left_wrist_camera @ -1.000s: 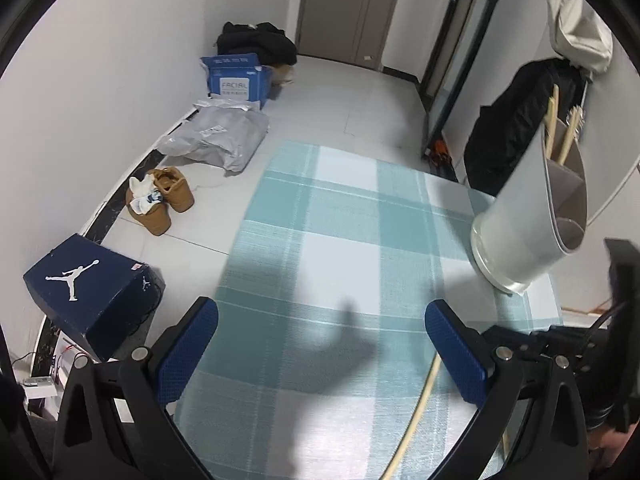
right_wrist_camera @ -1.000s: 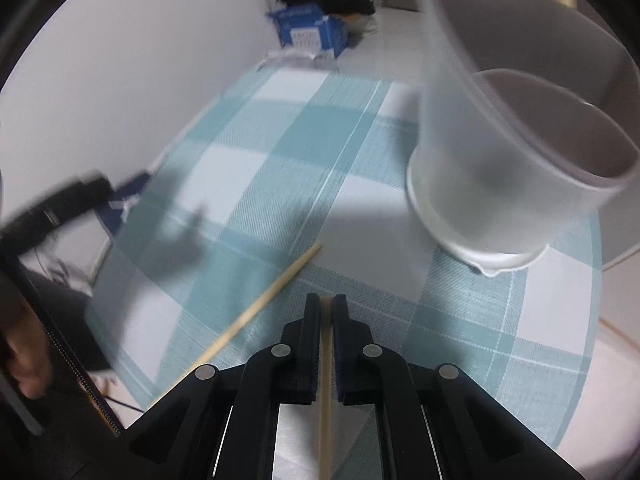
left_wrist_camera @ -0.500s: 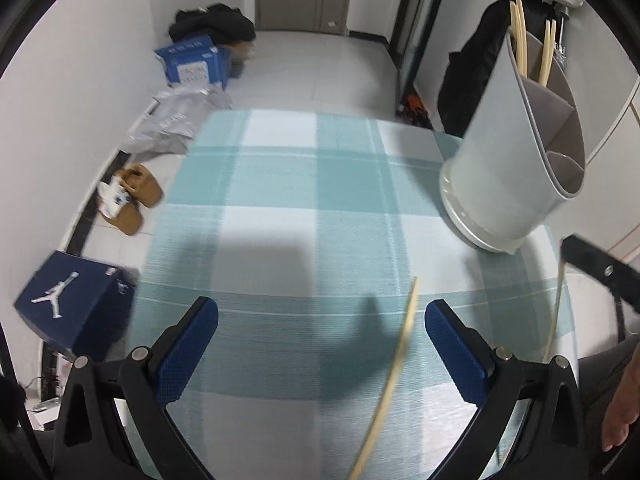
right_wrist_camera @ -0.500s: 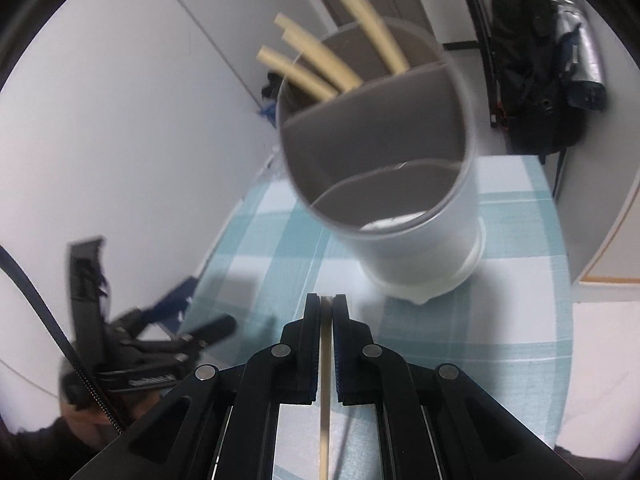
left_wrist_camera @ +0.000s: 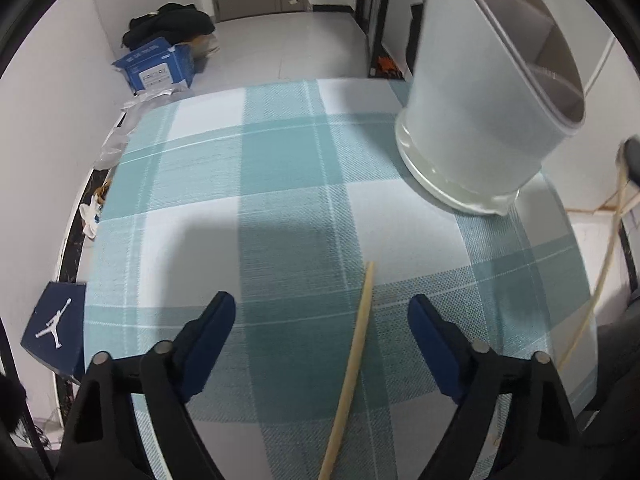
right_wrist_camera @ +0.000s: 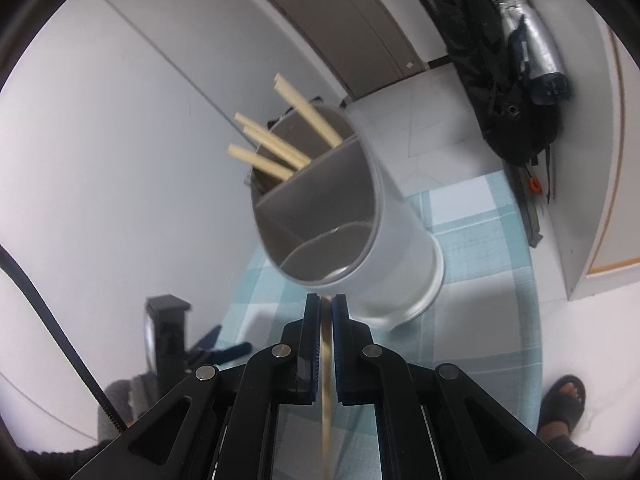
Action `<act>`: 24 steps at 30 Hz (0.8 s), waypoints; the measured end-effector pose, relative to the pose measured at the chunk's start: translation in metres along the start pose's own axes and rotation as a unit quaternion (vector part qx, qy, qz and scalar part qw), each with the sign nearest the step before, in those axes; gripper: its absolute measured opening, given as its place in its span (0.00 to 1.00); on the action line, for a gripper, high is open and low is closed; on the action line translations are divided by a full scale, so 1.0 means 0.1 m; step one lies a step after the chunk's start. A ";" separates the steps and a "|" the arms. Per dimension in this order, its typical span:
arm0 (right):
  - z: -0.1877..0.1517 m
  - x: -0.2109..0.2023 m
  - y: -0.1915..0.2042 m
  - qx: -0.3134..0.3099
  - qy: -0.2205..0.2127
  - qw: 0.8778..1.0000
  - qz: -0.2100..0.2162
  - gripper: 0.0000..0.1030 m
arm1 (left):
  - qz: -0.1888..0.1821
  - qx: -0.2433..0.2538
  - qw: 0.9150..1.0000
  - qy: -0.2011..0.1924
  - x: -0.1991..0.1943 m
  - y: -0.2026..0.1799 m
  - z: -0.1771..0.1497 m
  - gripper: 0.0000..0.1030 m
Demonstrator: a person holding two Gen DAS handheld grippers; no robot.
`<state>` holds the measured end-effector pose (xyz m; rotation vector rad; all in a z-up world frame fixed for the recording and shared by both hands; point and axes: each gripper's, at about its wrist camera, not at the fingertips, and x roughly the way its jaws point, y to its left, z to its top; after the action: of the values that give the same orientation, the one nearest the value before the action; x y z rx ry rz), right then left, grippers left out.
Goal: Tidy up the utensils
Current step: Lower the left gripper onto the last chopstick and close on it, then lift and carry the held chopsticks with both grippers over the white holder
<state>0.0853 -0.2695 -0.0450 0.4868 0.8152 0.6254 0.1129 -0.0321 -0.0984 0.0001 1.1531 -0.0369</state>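
A grey divided utensil holder [left_wrist_camera: 480, 92] stands on the teal checked tablecloth [left_wrist_camera: 280, 184] at the right. In the right wrist view the holder [right_wrist_camera: 384, 248] has several chopsticks [right_wrist_camera: 280, 148] in its far compartment. My right gripper [right_wrist_camera: 326, 308] is shut on a chopstick [right_wrist_camera: 326, 380] and holds it in the air just before the holder's near rim; that chopstick also shows at the right edge of the left wrist view [left_wrist_camera: 596, 292]. My left gripper [left_wrist_camera: 320, 320] is open above a chopstick [left_wrist_camera: 356, 352] lying on the cloth between its fingers.
A blue shoe box [left_wrist_camera: 52, 332] lies on the floor left of the table. A blue carton [left_wrist_camera: 156, 64] and black bags [left_wrist_camera: 172, 24] lie further back. Black bags hang at the right [right_wrist_camera: 512, 80]. A sandalled foot [right_wrist_camera: 560, 404] is beside the table.
My right gripper has lifted its chopstick off the cloth and raised it to the holder's rim. My left gripper has moved forward and right over the lying chopstick.
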 end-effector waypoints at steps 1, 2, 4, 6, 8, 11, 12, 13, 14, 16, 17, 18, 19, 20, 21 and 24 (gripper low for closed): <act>-0.01 0.00 -0.02 0.006 -0.002 1.000 0.003 0.05 | 0.005 0.006 1.000 0.004 0.03 -0.02 0.00 0.76; -0.01 -0.03 -0.06 0.015 -0.005 1.000 0.006 0.05 | 0.006 0.008 1.000 0.008 0.04 -0.05 0.00 0.72; 0.00 -0.07 -0.11 0.028 -0.008 1.000 0.011 0.05 | 0.004 0.009 1.000 0.015 0.07 -0.06 0.01 0.68; 0.00 -0.10 -0.18 0.047 -0.008 0.999 0.021 0.05 | 0.002 0.013 1.000 0.013 0.07 -0.09 0.02 0.67; 0.00 -0.13 -0.22 0.058 -0.008 0.998 0.025 0.05 | 0.001 0.018 1.000 0.013 0.06 -0.11 0.03 0.61; 0.03 -0.14 -0.29 0.066 -0.011 0.997 0.027 0.05 | -0.006 0.018 1.000 0.019 0.04 -0.12 0.05 0.49; 0.03 -0.14 -0.30 0.069 -0.011 0.997 0.029 0.05 | -0.007 0.017 1.000 0.024 0.03 -0.11 0.05 0.42; 0.03 -0.15 -0.31 0.070 -0.011 0.997 0.029 0.05 | -0.011 0.016 0.999 0.029 0.02 -0.12 0.05 0.39; 0.02 -0.16 -0.30 0.070 -0.011 0.997 0.027 0.05 | -0.015 0.017 0.999 0.033 0.01 -0.14 0.04 0.37; 0.02 -0.17 -0.29 0.070 -0.010 0.997 0.026 0.05 | -0.021 0.018 0.999 0.036 0.03 -0.16 0.04 0.32; 0.02 -0.17 -0.29 0.069 -0.010 0.997 0.025 0.05 | -0.021 0.020 0.999 0.037 0.03 -0.17 0.05 0.25; 0.02 -0.17 -0.29 0.069 -0.010 0.997 0.024 0.05 | -0.022 0.021 0.999 0.039 0.03 -0.18 0.06 0.21; 0.02 -0.17 -0.27 0.068 -0.010 0.997 0.024 0.05 | -0.023 0.020 0.999 0.041 0.03 -0.19 0.07 0.21; 0.01 -0.17 -0.27 0.067 -0.010 0.997 0.024 0.05 | -0.028 0.015 0.999 0.044 0.04 -0.18 0.09 0.21; 0.01 -0.17 -0.25 0.063 -0.012 0.998 0.022 0.05 | -0.032 0.010 0.998 0.044 0.04 -0.16 0.10 0.21; 0.00 -0.19 -0.20 0.051 -0.013 0.998 0.015 0.05 | -0.031 0.018 0.998 0.048 0.06 -0.19 0.15 0.21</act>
<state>0.0816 -0.2966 -0.0484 0.6007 0.8190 0.6063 0.1281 -0.0517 -0.0979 -0.0013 1.2472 -0.1141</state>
